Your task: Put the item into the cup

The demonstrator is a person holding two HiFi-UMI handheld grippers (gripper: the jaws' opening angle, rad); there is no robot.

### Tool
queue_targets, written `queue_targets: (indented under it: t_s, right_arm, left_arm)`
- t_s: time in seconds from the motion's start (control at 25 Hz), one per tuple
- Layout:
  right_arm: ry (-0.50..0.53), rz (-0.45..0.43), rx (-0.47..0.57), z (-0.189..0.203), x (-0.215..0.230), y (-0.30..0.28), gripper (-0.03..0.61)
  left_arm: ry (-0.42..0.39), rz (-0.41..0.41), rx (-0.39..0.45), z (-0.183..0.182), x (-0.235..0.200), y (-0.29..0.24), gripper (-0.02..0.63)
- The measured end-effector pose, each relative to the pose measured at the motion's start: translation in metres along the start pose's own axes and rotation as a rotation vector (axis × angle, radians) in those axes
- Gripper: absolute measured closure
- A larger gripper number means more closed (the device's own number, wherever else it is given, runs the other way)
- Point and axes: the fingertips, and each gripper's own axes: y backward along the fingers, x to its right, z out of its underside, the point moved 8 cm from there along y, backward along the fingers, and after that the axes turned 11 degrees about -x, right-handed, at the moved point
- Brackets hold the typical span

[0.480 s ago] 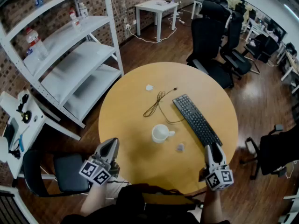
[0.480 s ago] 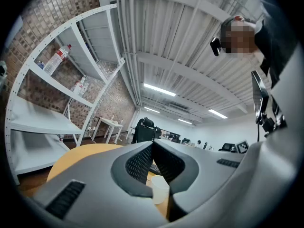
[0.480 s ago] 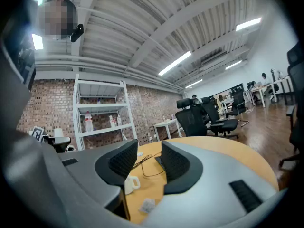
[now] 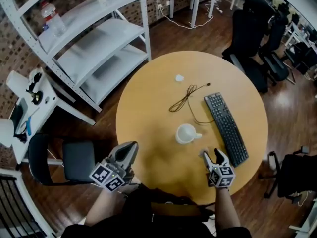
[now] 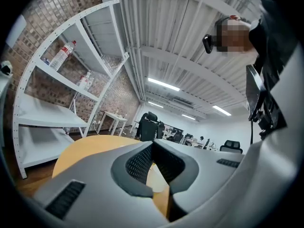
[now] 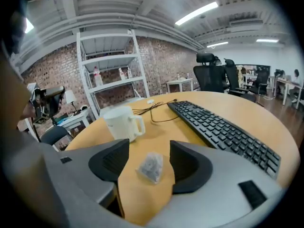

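A small grey mesh sachet (image 6: 151,167) lies on the round wooden table (image 4: 148,113), right between the jaws of my right gripper (image 6: 148,152). Those jaws stand wide open, and neither pad touches the sachet. The white handled cup (image 6: 122,123) stands upright just beyond, ahead and to the left; in the head view the cup (image 4: 186,133) is a short way from the right gripper (image 4: 211,154). My left gripper (image 4: 131,148) hangs off the table's near left edge, its tips together on nothing (image 5: 153,146).
A black keyboard (image 4: 226,128) lies to the right of the cup, with a thin black cable (image 4: 185,99) and a small white scrap (image 4: 179,78) farther back. White shelving (image 4: 99,43) stands at the left, a chair (image 4: 74,160) beside me, office chairs (image 4: 252,33) behind.
My right gripper has moved forward and left to the sachet, which now lies between its open jaws. The head view has shifted. The left gripper stays by the table's edge.
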Motion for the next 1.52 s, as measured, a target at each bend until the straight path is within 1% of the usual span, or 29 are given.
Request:
queue_targets:
  t_s: [0.12,0.24,0.32,0.44,0.48,0.52,0.56,0.6,0.64,0.72,0.8,0.88,0.96,1.12,1.24,1.32,1.4,1.52]
  right_arm:
    - [0.046,0.007,-0.049,0.004,0.0,-0.016,0.308]
    - [0.083,0.017,-0.093,0.01,0.002,-0.032,0.308]
    - [0.121,0.012,-0.135,0.018,0.0,-0.043,0.308]
    - [0.196,0.058,-0.184,0.025,-0.009,-0.047,0.308]
    - [0.207,0.071,-0.187,0.025,-0.011,-0.046,0.32]
    - [0.21,0.079,-0.187,0.025,-0.011,-0.045,0.345]
    - [0.207,0.086,-0.185,0.025,-0.011,-0.043,0.418]
    - [0.202,0.089,-0.18,0.025,-0.011,-0.04,0.441]
    - [0.199,0.088,-0.169,0.023,-0.011,-0.037,0.449]
    - [0.196,0.082,-0.13,0.017,-0.012,-0.028,0.449]
    - [0.196,0.084,-0.081,0.004,-0.015,-0.017,0.451]
    - [0.195,0.085,-0.031,-0.013,-0.018,-0.006,0.45]
    - [0.207,0.076,0.018,-0.033,-0.025,0.003,0.45]
    - [0.269,0.064,0.117,-0.077,-0.047,0.012,0.45]
    - [0.315,0.038,0.157,-0.101,-0.066,0.004,0.449]
    - [0.322,0.006,0.154,-0.112,-0.079,-0.005,0.449]
    - [0.306,-0.025,0.153,-0.12,-0.09,-0.018,0.443]
    - [0.284,-0.05,0.14,-0.122,-0.1,-0.034,0.44]
  left_arm:
    - [-0.012,-0.03,-0.023,-0.001,-0.004,0.005,0.62]
    - [0.007,-0.052,-0.035,0.003,-0.005,0.009,0.62]
    - [0.021,-0.048,-0.039,0.005,-0.002,0.008,0.62]
    - [0.03,-0.028,-0.041,0.005,0.006,0.004,0.62]
    - [0.026,-0.026,-0.047,0.006,0.007,0.003,0.62]
    - [0.017,-0.025,-0.057,0.007,0.008,0.002,0.62]
    - [0.005,-0.021,-0.071,0.007,0.008,0.001,0.62]
    - [-0.008,-0.013,-0.085,0.008,0.008,-0.001,0.62]
    - [-0.02,-0.003,-0.099,0.008,0.009,-0.002,0.62]
    - [-0.052,0.019,-0.122,0.009,0.008,-0.005,0.62]
    - [-0.096,0.037,-0.143,0.009,0.007,-0.008,0.62]
    - [-0.121,0.059,-0.15,0.008,0.006,-0.013,0.62]
    - [-0.126,0.084,-0.145,0.006,0.006,-0.016,0.62]
    - [-0.14,0.127,-0.121,-0.002,0.006,-0.017,0.62]
    - [-0.145,0.146,-0.094,-0.006,0.003,-0.007,0.62]
    - [-0.135,0.13,-0.071,-0.006,0.0,0.005,0.62]
    - [-0.118,0.091,-0.053,-0.004,-0.007,0.02,0.62]
    - [-0.098,0.043,-0.04,-0.001,-0.016,0.038,0.62]
